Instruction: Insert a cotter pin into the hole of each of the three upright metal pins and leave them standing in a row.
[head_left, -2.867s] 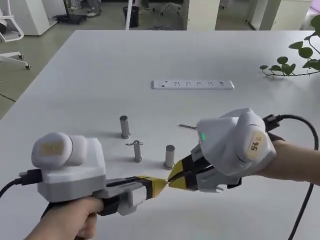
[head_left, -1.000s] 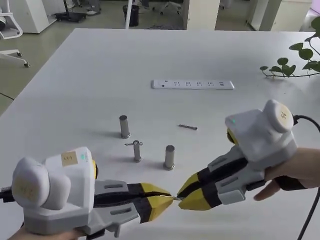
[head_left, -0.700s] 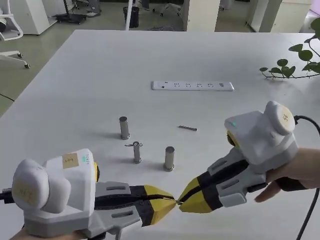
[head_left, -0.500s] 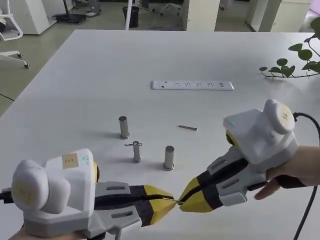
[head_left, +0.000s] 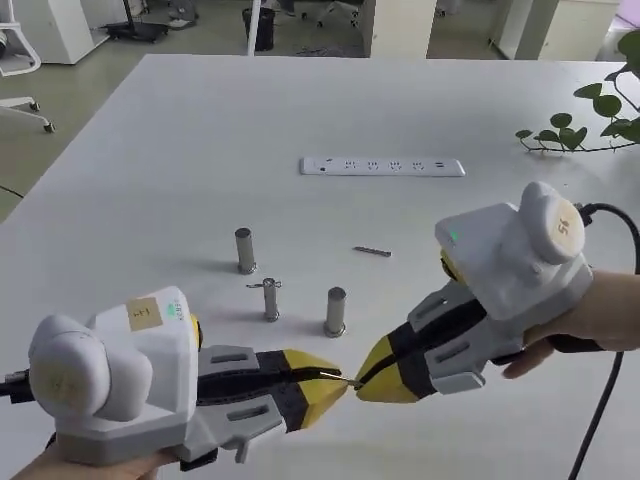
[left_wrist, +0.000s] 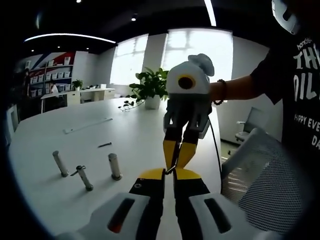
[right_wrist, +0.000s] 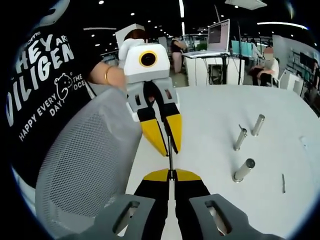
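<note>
Head view: left gripper (head_left: 330, 386) comes in from lower left, right gripper (head_left: 362, 381) from the right. Their tips almost touch low centre of frame, above the white table (head_left: 200, 130)

Held cotter pin (right_wrist: 170, 156) bridges tip to tip. In the right gripper view I see it run straight up from the right jaws, which are pressed together on its near end, into the left gripper's yellow tips. Left jaws sit nearly together around the far end, with a slight gap at the tips from that angle; I can't tell if they actually clamp it

Three metal pins stand upright in a slanted row just above the tips in the head view, apart from both grippers: left pin (head_left: 244, 250), middle pin (head_left: 270, 299), right pin (head_left: 335, 311). Middle pin has a cotter pin through its top

Loose cotter pin (head_left: 371, 251) lies flat on the table, right of the row. Power strip (head_left: 382, 166) sits further up frame
</note>
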